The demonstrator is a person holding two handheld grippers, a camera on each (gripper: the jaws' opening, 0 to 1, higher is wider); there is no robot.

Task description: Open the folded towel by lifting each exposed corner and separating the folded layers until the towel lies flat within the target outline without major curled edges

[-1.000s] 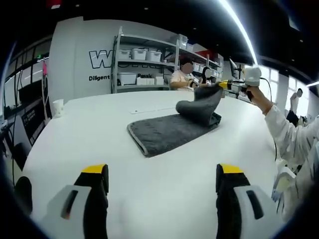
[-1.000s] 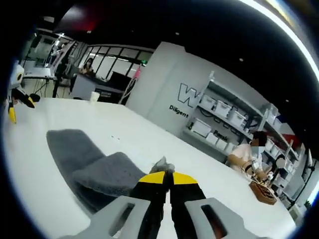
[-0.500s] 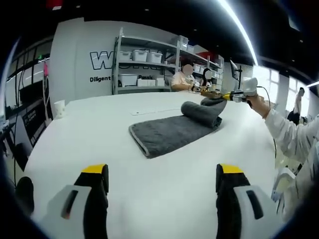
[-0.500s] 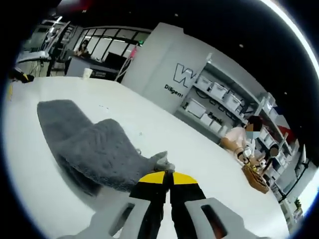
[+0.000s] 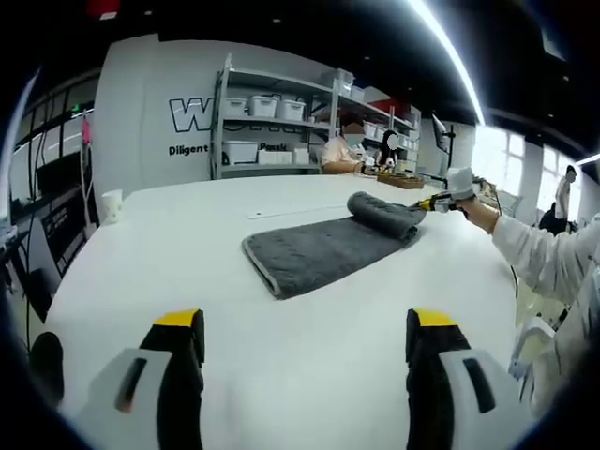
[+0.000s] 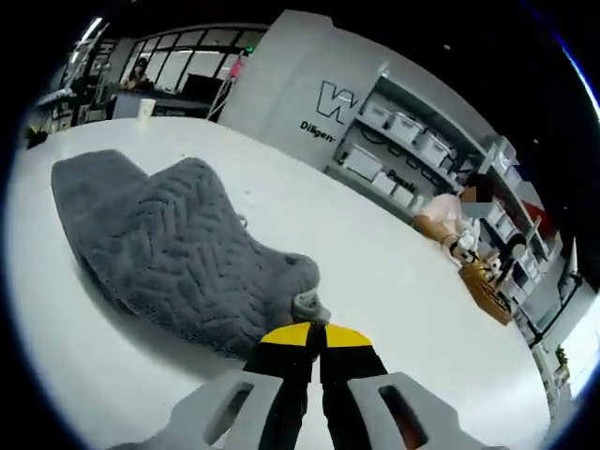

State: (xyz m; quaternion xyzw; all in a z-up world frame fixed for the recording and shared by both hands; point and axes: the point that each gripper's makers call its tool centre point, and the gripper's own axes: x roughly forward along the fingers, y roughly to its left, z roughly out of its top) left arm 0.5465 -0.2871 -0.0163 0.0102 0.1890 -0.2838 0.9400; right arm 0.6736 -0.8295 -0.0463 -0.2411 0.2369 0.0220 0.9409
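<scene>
1. Towel (image 5: 323, 249), dark grey, lies on a white table (image 5: 187, 272), well ahead of the left gripper (image 5: 307, 339). Its near part is spread flat; its far end is humped over in a soft roll.
2. In the left gripper view, that gripper's two yellow-tipped jaws stand wide apart with bare table between them, holding nothing.
3. In the right gripper view, the right gripper (image 6: 310, 335) has its jaws pressed together on a small tuft of the towel (image 6: 169, 246), a corner by the look of it, low over the table. The left gripper view shows it at the towel's far end (image 5: 433, 201), held in a person's hand.
4. Step in hand, as I judge it: drawing the upper layer off by that pinched corner (the fold is only partly undone).
5. Next move likely calls for carrying the corner outward and down until the hump flattens, then letting go. No target outline is clear enough to confirm.
</scene>
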